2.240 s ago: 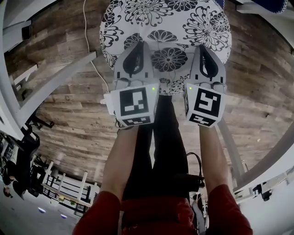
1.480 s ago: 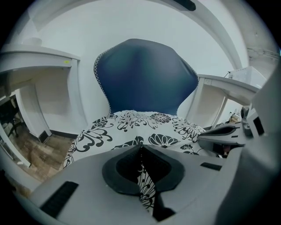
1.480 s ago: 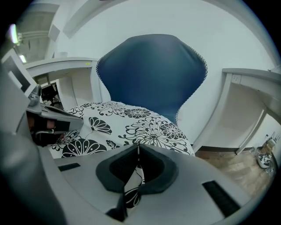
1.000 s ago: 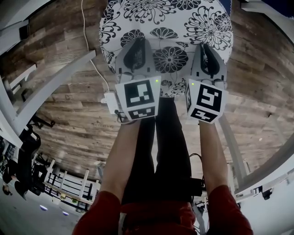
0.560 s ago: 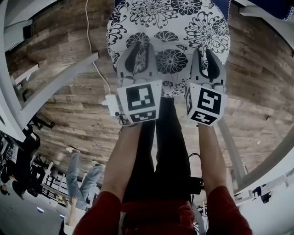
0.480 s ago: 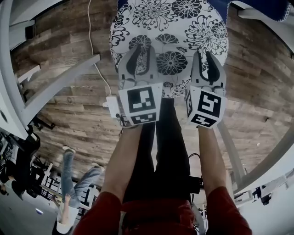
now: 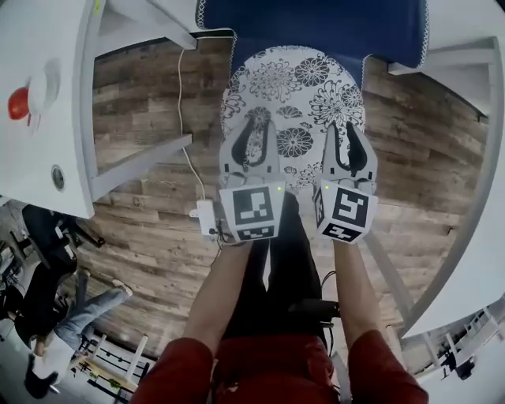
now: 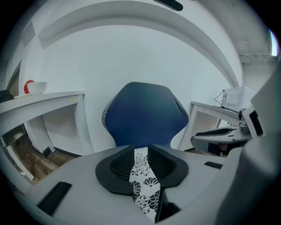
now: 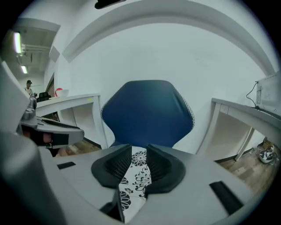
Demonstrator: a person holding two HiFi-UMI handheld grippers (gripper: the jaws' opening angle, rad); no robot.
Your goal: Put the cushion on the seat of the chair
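Before the chair (image 7: 316,24), left claw (image 7: 254,128) and right claw (image 7: 347,132) reach forward, parted around the cushion (image 7: 296,79).

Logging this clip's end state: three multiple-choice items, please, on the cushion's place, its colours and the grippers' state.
1. Where is the cushion? A on the desk; B on the chair, before its back; C on the floor.
2. Its print? A black flowers on white; B red stripes; C plain blue.
3. Left gripper and right gripper? A shut, empty; B shut on a cable; C open, cushion between jaws.
1B: it lies below the blue back. 2A: flowers show everywhere. 3C: jaws stand apart.
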